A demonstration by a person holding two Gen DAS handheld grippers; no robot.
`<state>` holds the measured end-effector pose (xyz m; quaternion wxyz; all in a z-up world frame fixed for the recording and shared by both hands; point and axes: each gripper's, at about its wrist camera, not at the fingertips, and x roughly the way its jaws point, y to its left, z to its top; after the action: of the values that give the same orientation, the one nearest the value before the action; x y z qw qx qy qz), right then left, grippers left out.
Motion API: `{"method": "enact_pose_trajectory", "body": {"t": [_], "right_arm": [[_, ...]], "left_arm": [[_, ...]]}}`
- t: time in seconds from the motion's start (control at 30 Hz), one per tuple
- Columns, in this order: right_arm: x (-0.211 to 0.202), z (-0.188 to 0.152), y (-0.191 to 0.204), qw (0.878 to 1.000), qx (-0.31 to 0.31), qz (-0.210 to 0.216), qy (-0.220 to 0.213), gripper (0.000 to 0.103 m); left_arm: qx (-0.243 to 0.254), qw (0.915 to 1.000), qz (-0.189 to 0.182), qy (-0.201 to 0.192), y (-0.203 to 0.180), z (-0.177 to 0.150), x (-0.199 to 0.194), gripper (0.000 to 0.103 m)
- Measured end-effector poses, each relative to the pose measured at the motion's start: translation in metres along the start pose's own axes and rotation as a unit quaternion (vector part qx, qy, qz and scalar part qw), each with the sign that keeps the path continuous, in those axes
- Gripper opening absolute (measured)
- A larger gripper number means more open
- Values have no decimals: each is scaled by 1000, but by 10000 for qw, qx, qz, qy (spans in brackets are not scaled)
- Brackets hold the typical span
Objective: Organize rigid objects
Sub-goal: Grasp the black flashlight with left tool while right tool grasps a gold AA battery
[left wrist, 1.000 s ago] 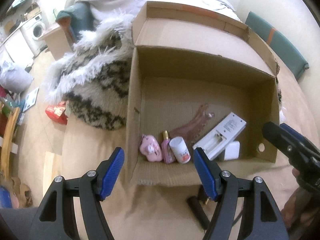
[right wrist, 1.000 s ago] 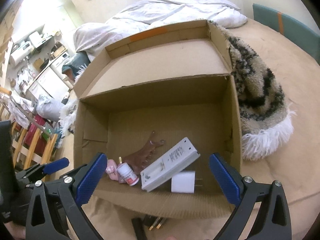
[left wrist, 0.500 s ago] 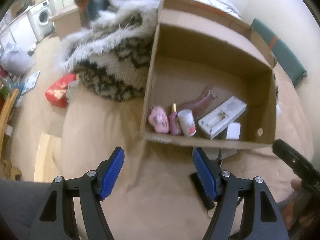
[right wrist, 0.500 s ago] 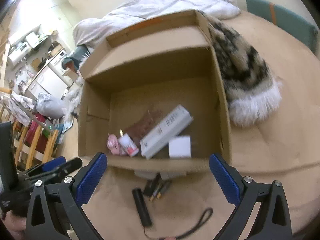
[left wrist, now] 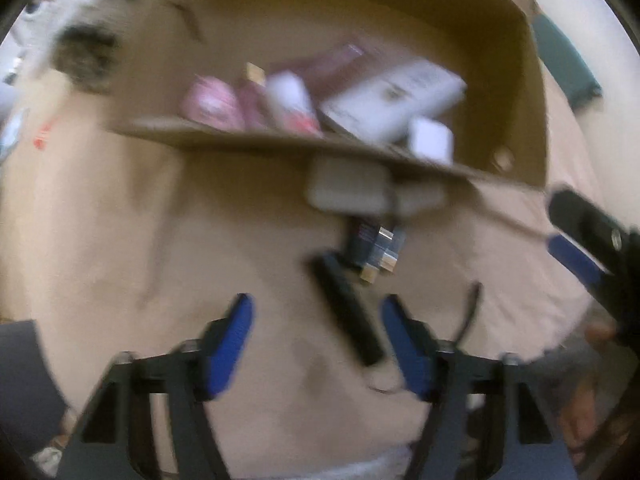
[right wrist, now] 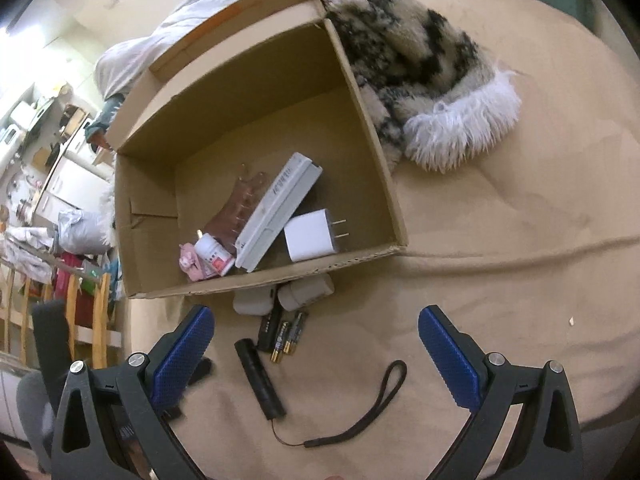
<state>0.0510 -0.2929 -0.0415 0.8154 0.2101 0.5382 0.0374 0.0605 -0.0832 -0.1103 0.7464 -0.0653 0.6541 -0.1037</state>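
An open cardboard box (right wrist: 360,92) lies on the tan bed cover and holds a white remote (right wrist: 280,208), a white charger plug (right wrist: 312,236), a small white bottle (right wrist: 214,256), a pink item (right wrist: 188,262) and a brown comb-like piece (right wrist: 236,212). In front of the box lie a black flashlight (right wrist: 260,378) with a wrist strap (right wrist: 372,408), several batteries (right wrist: 286,334) and two white cases (right wrist: 280,298). The blurred left wrist view shows the flashlight (left wrist: 346,310) between the fingers of my open, empty left gripper (left wrist: 316,340). My right gripper (right wrist: 316,354) is open and empty above the flashlight.
A furry black-and-white blanket (right wrist: 420,76) lies to the right of the box. White bedding (right wrist: 240,16) is piled behind it. The bed's edge and a cluttered room with wooden chairs (right wrist: 80,308) are at the left. My right gripper shows at the right of the left wrist view (left wrist: 580,236).
Both grippers have pulled back from the box and dropped toward the loose items in front of it. The left gripper now straddles the flashlight. The jaws stay open.
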Motion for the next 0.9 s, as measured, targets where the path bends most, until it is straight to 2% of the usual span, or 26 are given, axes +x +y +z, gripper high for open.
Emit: {"method": "enact_pose_trajectory", "body": {"t": [0.23, 0.33, 0.4, 0.73, 0.83, 0.87, 0.9], "right_arm": [[4, 1, -5, 9998, 142, 71, 76, 103], [5, 2, -8, 9996, 212, 114, 130, 103], [9, 3, -8, 9996, 202, 86, 191, 103], [55, 4, 8, 9956, -267, -408, 798, 103], [67, 0, 6, 9943, -208, -284, 1007, 102], [72, -2, 5, 9935, -144, -169, 1117, 81], [77, -4, 3, 9919, -89, -88, 1268, 68]], "left_arm": [[-242, 9985, 309, 379, -15, -1, 38, 45], [-230, 9984, 369, 374, -10, 0, 42, 23], [-233, 9982, 315, 449, -2, 0, 39, 17], [139, 9920, 1192, 395, 54, 14, 10, 17], [180, 9910, 1293, 300, 60, 13, 7, 17], [183, 9911, 1285, 287, 61, 13, 7, 17], [173, 9914, 1264, 286, 61, 13, 8, 17]]}}
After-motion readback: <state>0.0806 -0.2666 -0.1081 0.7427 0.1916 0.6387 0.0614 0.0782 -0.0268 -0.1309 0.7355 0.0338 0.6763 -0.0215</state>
